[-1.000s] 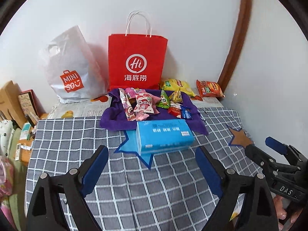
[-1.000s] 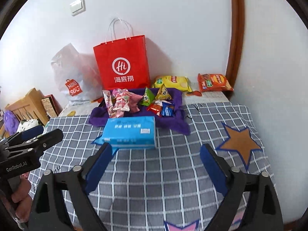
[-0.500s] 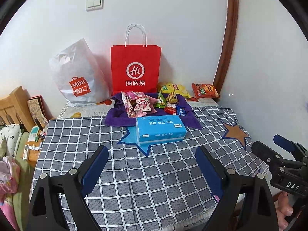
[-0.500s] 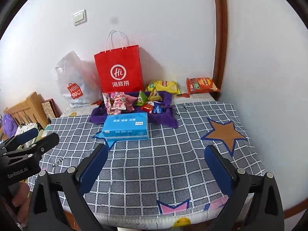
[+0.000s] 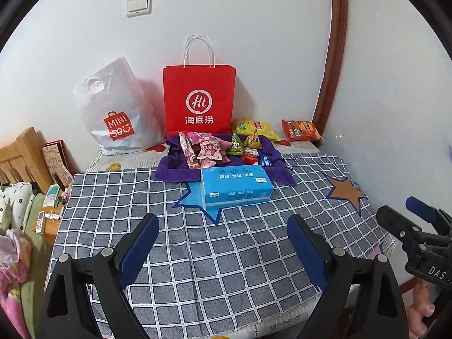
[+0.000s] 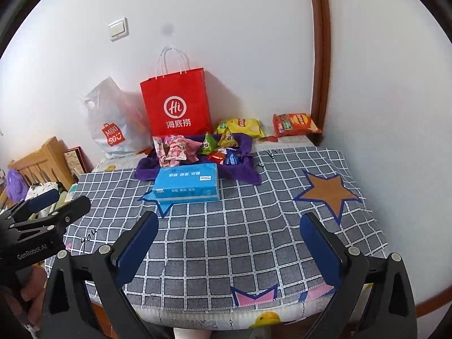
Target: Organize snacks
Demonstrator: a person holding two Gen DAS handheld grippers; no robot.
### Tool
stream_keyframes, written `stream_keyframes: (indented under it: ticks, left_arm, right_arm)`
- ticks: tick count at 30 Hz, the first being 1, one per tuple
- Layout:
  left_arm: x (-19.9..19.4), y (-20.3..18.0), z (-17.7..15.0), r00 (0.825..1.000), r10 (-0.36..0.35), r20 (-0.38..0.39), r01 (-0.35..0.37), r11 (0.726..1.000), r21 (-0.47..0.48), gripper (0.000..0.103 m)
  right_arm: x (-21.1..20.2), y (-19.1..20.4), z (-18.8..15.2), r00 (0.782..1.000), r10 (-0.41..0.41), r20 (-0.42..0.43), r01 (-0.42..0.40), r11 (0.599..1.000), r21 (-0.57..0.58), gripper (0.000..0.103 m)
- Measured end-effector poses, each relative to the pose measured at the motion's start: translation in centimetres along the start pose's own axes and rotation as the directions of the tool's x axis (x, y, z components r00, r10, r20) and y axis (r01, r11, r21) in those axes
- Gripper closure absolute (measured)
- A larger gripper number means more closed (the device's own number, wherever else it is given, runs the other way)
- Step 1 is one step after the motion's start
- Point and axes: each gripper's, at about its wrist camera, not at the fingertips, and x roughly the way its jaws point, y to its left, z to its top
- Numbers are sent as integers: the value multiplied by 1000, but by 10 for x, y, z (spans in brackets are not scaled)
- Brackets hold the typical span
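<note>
Several small snack packets [image 5: 210,149] [image 6: 180,148] lie in a heap on a purple cloth [image 5: 169,172] [image 6: 243,171] at the back of the table. A yellow chip bag [image 5: 255,128] [image 6: 243,125] and an orange chip bag [image 5: 301,130] [image 6: 295,124] lie behind it by the wall. My left gripper [image 5: 223,241] is open and empty above the near part of the table. My right gripper [image 6: 230,238] is open and empty at the front edge, well short of the snacks.
A blue tissue pack [image 5: 236,188] [image 6: 188,182] lies in front of the cloth. A red paper bag [image 5: 199,99] [image 6: 176,103] and a white MINISO bag [image 5: 114,113] [image 6: 113,125] stand against the wall. The grid tablecloth [image 5: 197,240] covers the table; a wooden bed frame [image 5: 19,158] stands left.
Both grippers have pulled back and up from the table. The snacks and tissue pack look smaller and farther. Both stayed open.
</note>
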Motion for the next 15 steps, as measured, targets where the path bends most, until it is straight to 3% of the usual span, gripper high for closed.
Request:
stream_keyframes:
  ticks: [15]
  left_arm:
    - [0,0,-1,1000,-11,-9,11,1000,1,11]
  right_arm:
    - [0,-2,-2,1000,-4,-5,4,1000,1,4]
